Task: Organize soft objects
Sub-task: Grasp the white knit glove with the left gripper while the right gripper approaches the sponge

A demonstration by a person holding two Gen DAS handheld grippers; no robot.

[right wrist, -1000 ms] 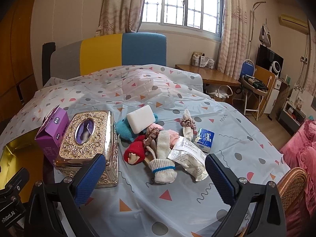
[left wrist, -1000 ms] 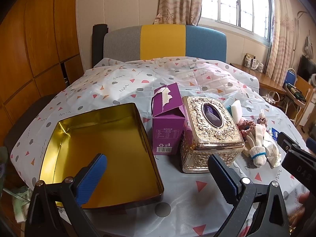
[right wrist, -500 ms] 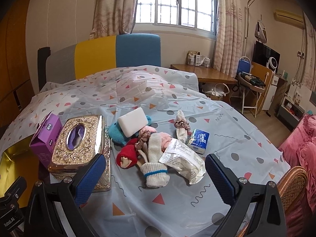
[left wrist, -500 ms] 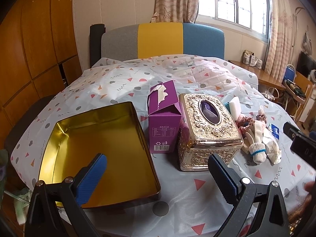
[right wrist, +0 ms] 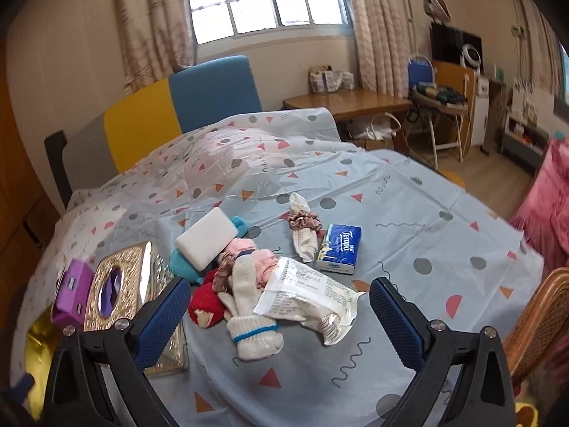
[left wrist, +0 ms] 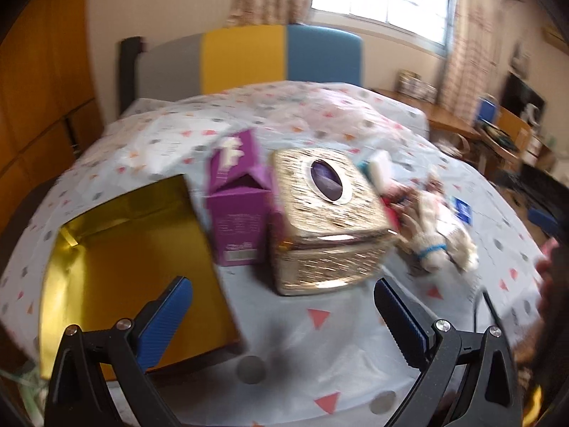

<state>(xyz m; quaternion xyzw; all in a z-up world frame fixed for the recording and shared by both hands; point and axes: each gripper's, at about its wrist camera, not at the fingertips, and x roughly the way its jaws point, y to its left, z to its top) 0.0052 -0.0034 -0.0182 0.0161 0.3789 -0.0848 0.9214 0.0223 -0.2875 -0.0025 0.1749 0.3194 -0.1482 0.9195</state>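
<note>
Above the pile (right wrist: 249,277), both the right tongs (right wrist: 281,306) and left tongs (left wrist: 284,306) are released; a grasp may snag the crinkly packet (right wrist: 306,295) overlapping the glove (right wrist: 249,316).

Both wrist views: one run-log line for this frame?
left gripper: open, empty | right gripper: open, above white glove | gold tray: empty

my left gripper (left wrist: 282,306) is a black plastic frame, two angled arms meeting ribbed blue pads (left wrist: 165,315). silver round screws sit at each arm's joint, two on either side. my right gripper (right wrist: 279,311) is built the same: black struts, textured blue fingertips (right wrist: 396,315), silver screw heads. no lettering on it that i can make out.
</note>
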